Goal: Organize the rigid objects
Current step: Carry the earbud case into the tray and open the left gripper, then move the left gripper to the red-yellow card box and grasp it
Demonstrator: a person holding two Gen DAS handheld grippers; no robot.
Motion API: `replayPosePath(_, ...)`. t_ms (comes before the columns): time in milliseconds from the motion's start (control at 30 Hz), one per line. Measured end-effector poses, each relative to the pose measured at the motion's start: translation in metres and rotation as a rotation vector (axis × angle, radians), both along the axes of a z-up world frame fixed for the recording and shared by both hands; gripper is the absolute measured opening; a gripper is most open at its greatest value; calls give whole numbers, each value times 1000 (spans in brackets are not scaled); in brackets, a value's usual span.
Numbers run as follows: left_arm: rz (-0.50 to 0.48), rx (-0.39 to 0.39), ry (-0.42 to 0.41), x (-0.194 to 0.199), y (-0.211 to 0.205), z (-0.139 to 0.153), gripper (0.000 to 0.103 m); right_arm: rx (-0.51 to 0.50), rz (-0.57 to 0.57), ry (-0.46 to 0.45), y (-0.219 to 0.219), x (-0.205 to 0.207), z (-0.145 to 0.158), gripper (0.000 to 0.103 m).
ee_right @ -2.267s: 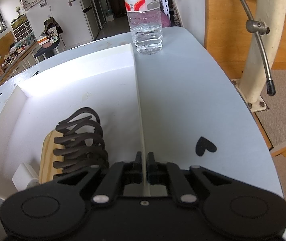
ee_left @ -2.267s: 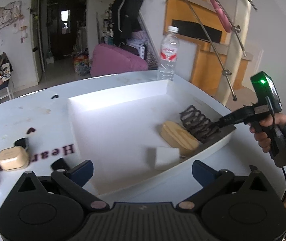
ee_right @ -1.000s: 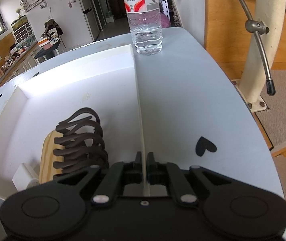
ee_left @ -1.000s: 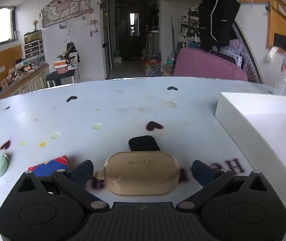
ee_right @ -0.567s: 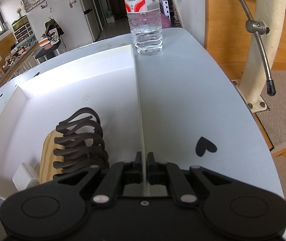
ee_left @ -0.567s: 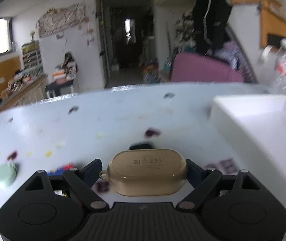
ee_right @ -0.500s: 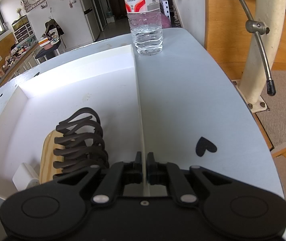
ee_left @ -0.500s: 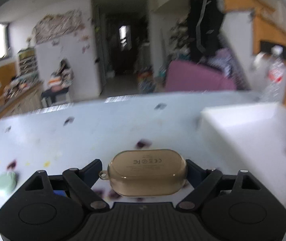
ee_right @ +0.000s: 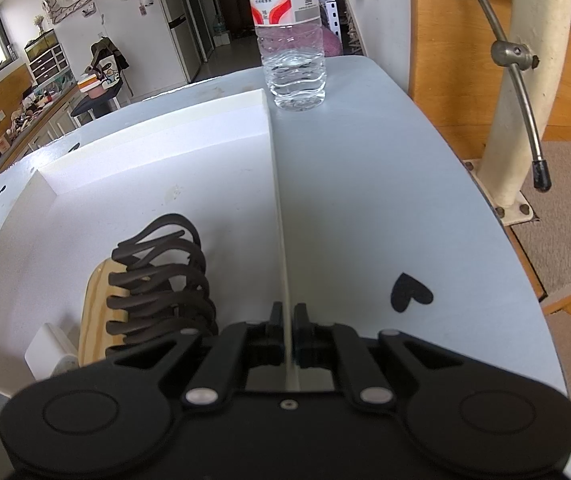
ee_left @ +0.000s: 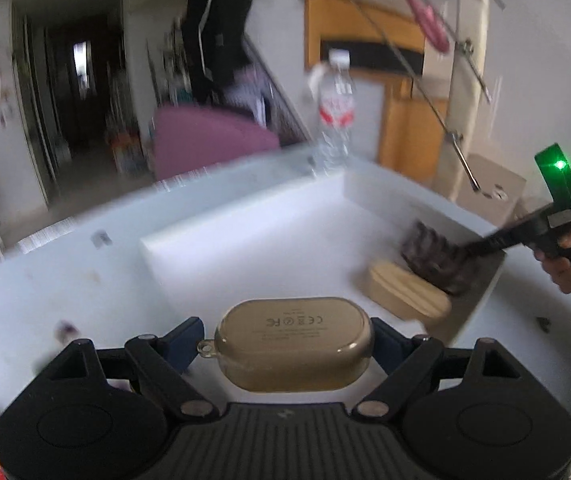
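Behind the pale table [ee_right: 365, 184] you can see a messy room with a wooden stair and a pink chair. At the middle of it all is the tan case [ee_left: 294, 346], a small rounded box with a smooth shell and a tiny loop on one end. It sits up off the table, pinched at its two short ends between the blue pads of the left gripper [ee_left: 287, 342], over the near edge of the white tray [ee_left: 245, 220]. I think it is light and hard, so it will not squash, but its smooth round sides look slippery, and a hold on the flatter ends seems safest. It may have a lid that could pop open if it drops, though I cannot see one. Inside the tray lie a wooden block [ee_right: 99, 312] with a black wavy rack [ee_right: 161, 280] resting on it, and a small white box [ee_right: 47, 350] just beside them. The right gripper [ee_right: 286, 326] is closed tight on the thin side wall of the tray and holds it steady. A water bottle [ee_right: 291, 40] stands on the table just past the far corner of the tray.
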State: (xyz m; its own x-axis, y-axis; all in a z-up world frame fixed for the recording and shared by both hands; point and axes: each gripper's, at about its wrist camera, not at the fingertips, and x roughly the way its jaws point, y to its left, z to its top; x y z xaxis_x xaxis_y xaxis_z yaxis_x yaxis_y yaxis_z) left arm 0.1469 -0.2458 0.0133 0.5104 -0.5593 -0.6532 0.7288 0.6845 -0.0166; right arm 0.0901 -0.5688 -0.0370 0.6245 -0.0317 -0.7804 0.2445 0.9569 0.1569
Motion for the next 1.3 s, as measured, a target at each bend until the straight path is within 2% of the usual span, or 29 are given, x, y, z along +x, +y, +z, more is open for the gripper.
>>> replayPosePath(100,30,23,90,1,-17,-14,87,2,-1,-2,0,0,0,5)
replayPosePath(267,141,46,144,5,-34,-35,87,-1,2,-2,1,0,0,5)
replayPosePath(367,162,64,158,5,-37,-41,87,-2,2,-2,1,0,0,5)
replayPosePath(733,154,117,134,-2,-44,-49,88,-3,3,-2,1,0,0,5)
replayPosePath(900,150,84,129,-3,-41,-43,99,-2,2,-2,1,0,0,5)
replayPosePath(1300,155,30,73,-25,-27,-11,100,-4,4,0,1,0,0,5)
